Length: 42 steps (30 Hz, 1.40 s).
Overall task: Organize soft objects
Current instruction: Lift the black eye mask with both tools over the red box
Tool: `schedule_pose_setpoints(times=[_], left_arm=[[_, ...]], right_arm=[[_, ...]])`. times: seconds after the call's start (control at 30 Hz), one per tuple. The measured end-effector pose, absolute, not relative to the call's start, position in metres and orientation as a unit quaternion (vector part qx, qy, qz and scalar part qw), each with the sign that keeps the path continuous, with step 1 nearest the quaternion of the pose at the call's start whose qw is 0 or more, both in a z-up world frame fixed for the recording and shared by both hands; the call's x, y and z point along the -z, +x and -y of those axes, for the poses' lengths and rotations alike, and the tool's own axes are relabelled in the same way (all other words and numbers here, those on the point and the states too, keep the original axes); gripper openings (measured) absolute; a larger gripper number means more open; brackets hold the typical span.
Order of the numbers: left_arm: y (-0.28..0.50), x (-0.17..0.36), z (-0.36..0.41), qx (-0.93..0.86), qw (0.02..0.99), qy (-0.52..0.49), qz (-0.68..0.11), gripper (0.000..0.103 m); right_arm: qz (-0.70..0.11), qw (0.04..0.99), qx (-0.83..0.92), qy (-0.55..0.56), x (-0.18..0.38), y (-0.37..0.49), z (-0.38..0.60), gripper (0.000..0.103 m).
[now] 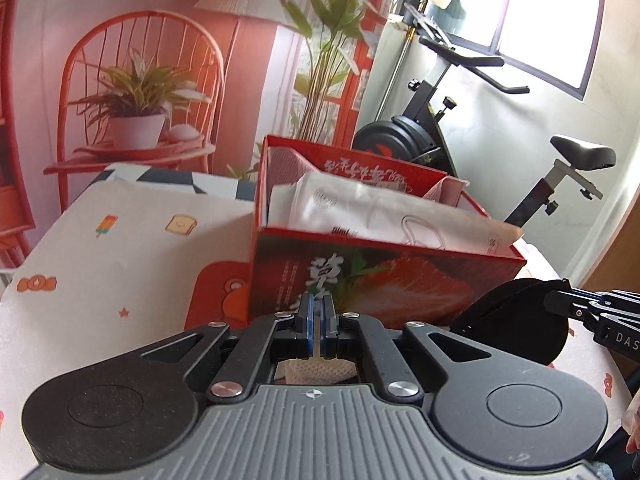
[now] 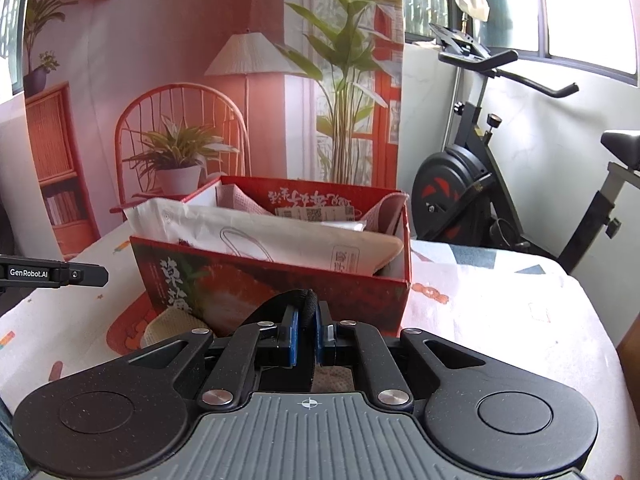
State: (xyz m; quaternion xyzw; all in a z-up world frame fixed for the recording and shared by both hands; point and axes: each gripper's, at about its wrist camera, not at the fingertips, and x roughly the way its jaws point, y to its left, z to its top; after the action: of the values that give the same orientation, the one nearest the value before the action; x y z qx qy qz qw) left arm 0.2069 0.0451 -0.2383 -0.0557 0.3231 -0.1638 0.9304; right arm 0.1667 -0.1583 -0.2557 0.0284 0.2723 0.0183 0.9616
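Table: your printed cloth [image 1: 120, 248], exercise bike [image 1: 432, 136] behind.
Box: red box [image 1: 380, 276], white packet [image 1: 384, 216] lying lengthwise inside.
Left gripper [image 1: 319, 328]: pinched on beige mesh cloth [image 1: 316, 372].
Right gripper [image 2: 307, 336]: clamped on black pad [image 2: 306, 312].

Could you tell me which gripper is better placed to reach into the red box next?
Probably the right gripper: shut on a black pad, it faces the red box's emptier end, beside the white package.

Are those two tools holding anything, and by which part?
Right tool pinches the black pad by its near edge. Left tool is shut on a beige mesh cloth's edge.
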Motion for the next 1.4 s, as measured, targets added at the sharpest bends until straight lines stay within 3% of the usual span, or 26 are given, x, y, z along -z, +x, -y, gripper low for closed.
schedule_pose_setpoints(times=[0.43,0.6,0.7,0.83,0.93,1.13,1.23,1.4], left_arm=[[0.210,0.244,-0.049,0.162,0.926,-0.060,-0.336,0.004],[0.212,0.277,-0.034,0.212,0.883,-0.072,-0.412,0.008],[0.212,0.304,-0.028,0.208,0.864,-0.079,-0.451,0.020],[0.214,0.323,-0.029,0.199,0.853,-0.101,-0.473,0.046],[0.217,0.328,-0.027,0.193,0.854,-0.106,-0.471,0.052],[0.221,0.329,-0.015,0.187,0.864,-0.091,-0.459,0.050],[0.223,0.328,-0.011,0.187,0.867,-0.075,-0.457,0.016],[0.220,0.313,-0.014,0.200,0.878,-0.063,-0.430,0.010]], right_arm=[[-0.284,0.958,-0.018,0.038,0.267,0.171,0.162,0.008],[-0.305,0.951,-0.008,0.039,0.280,0.174,0.164,0.008],[-0.325,0.944,0.003,0.054,0.299,0.174,0.168,0.008],[-0.347,0.935,0.010,0.067,0.322,0.169,0.172,0.008],[-0.359,0.930,0.015,0.080,0.335,0.166,0.176,0.008],[-0.373,0.923,0.018,0.091,0.348,0.163,0.179,0.008],[-0.378,0.921,0.018,0.093,0.351,0.164,0.178,0.008],[-0.363,0.927,0.004,0.098,0.341,0.164,0.176,0.008]])
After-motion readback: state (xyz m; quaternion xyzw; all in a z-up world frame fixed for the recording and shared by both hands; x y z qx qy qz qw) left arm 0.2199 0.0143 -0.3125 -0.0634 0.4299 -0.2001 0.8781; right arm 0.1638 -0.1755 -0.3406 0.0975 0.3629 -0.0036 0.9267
